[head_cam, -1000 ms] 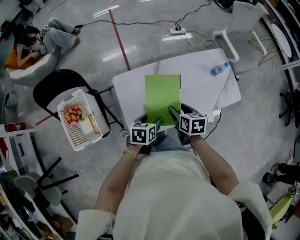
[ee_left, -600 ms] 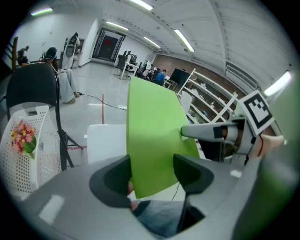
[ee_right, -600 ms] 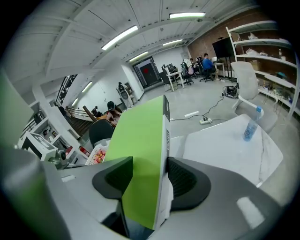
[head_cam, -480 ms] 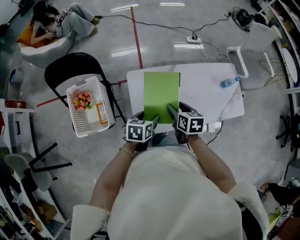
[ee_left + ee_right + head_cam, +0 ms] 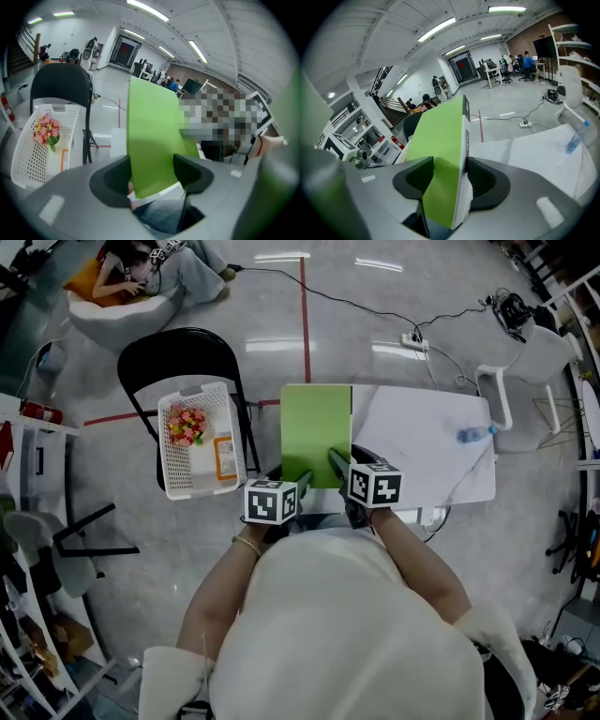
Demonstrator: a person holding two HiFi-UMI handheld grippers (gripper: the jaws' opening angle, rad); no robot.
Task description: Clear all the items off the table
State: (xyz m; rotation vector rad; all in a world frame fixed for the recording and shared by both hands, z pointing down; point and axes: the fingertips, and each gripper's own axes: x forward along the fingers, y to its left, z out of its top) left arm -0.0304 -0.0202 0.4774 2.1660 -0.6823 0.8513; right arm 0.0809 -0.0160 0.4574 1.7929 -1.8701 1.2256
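Observation:
A flat green book (image 5: 316,432) with a white spine is lifted over the left end of the white table (image 5: 422,451). Both grippers hold it by its near edge. My left gripper (image 5: 302,480) is shut on the near left corner; in the left gripper view the green cover (image 5: 152,140) fills the gap between the jaws of the left gripper (image 5: 152,173). My right gripper (image 5: 336,463) is shut on the near right corner, and the right gripper view shows the jaws of the right gripper (image 5: 447,180) pressing the book (image 5: 440,140) across its thickness.
A white basket (image 5: 178,479) holding a flower bunch (image 5: 187,423) and an orange packet sits on a black folding chair (image 5: 173,348) left of the table. A plastic bottle (image 5: 473,434) lies at the table's right end. A white chair (image 5: 525,362) stands beyond. A person (image 5: 141,268) lies on the floor far left.
Both grippers have carried the green book leftwards, from the middle-left of the table to its left edge, nearer the basket. The grip on it is unchanged.

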